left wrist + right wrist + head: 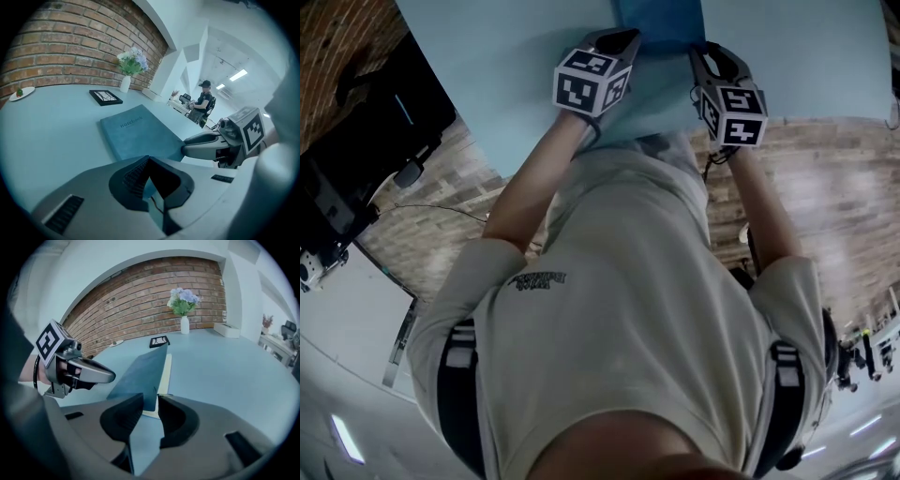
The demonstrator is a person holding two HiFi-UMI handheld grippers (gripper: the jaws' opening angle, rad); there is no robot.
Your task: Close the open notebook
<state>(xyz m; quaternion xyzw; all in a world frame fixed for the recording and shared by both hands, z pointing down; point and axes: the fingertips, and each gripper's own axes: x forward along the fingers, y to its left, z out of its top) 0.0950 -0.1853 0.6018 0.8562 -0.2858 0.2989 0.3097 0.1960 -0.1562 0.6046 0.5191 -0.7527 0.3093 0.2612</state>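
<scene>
A dark blue notebook (136, 132) lies on the light blue table (51, 131), cover up with the word "notebook" on it. In the right gripper view the cover (143, 373) slopes slightly over the cream pages (164, 376). Its near corner sits between the jaws of my right gripper (150, 399), which stand slightly apart with a sliver of gap beside the cover. My left gripper (149, 160) hovers at the notebook's near edge, its tips together and holding nothing. The head view shows both grippers, left (617, 39) and right (712, 58), at the notebook (661, 21).
A white vase of flowers (125, 80), a black picture frame (106, 97) and a white plate (21, 93) stand further back by the brick wall. A white box (226, 330) sits far right. A person (204, 101) stands in the background beyond the table.
</scene>
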